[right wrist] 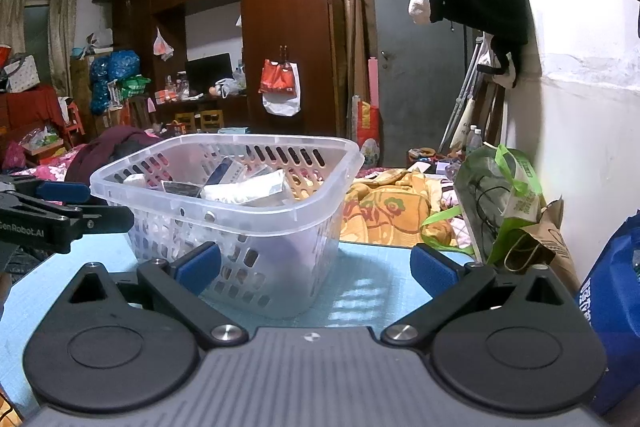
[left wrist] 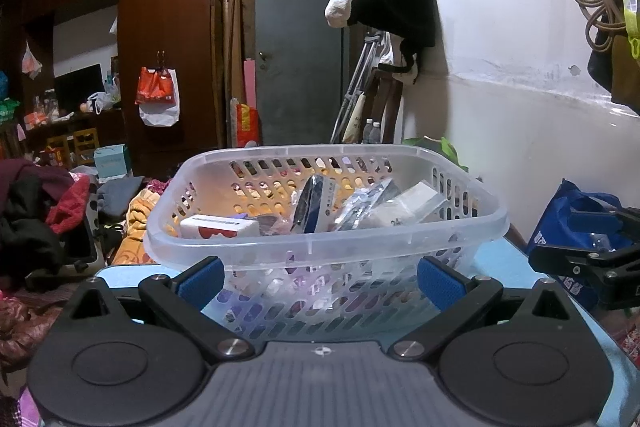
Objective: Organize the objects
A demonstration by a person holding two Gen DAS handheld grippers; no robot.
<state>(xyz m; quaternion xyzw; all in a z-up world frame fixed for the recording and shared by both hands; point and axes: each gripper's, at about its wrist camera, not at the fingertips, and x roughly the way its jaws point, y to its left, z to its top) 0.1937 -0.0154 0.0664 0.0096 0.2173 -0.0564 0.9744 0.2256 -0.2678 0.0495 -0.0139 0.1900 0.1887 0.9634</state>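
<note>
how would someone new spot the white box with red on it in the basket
Find the clear plastic basket on the light blue table. Look inside at its near left corner: the white box lies flat there. Alone among the packets, it has red marks on its side.

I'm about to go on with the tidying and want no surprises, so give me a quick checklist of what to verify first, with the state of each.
1. Left gripper jaws open, nothing held: ok.
2. Right gripper jaws open, nothing held: ok.
3. Basket upright on the blue tabletop: ok.
4. Items in the basket, such as the white box, below the rim: ok.
5. Any loose item left on the tabletop to pick: cannot tell; none in view.
6. Blue bag clear of the right gripper: not ok, it sits close on the right.
</note>
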